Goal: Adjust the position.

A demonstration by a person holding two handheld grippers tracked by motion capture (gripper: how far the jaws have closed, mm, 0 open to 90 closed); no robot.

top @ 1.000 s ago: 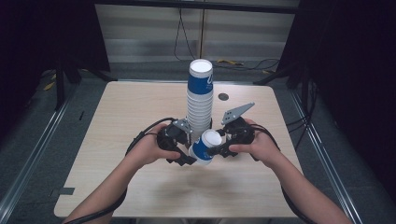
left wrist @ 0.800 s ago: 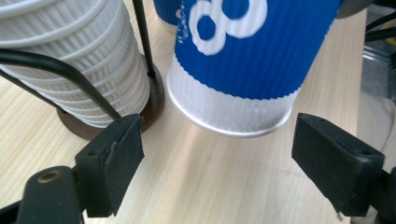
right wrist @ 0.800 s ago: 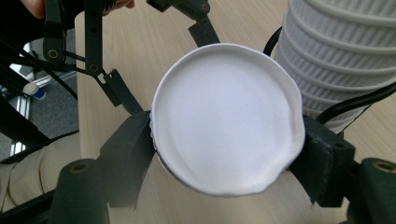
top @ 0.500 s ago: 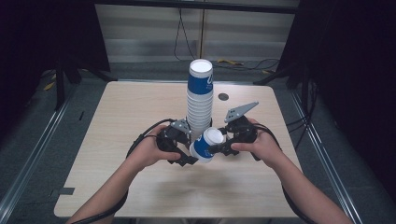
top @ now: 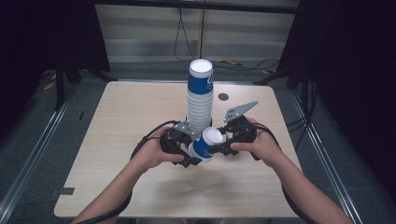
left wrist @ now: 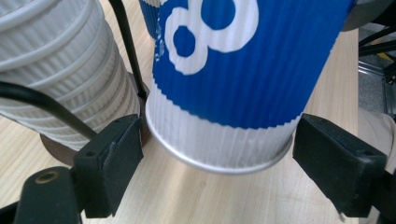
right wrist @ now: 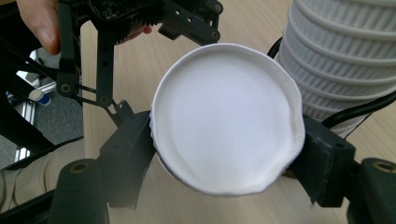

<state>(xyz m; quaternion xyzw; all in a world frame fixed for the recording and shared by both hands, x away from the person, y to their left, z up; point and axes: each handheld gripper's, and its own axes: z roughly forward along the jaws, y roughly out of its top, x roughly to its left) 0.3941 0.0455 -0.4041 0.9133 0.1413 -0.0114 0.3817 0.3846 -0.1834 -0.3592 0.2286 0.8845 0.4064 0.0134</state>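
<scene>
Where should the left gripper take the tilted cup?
On the white ribbed band by the cup's open rim, one pad on each side. It lies tilted, base held in the right gripper, so that rim end is free and round. The left gripper already straddles it, its jaws just opening, pads off the wall. Likely safest to come from away from the stack.

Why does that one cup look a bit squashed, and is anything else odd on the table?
The single blue cup is pinched at its top by the right tool, so its rim bulges out of round. It also lies tilted beside the tall cup stack. The left tool straddles its bottom without pressing. Nothing is spilled.
</scene>
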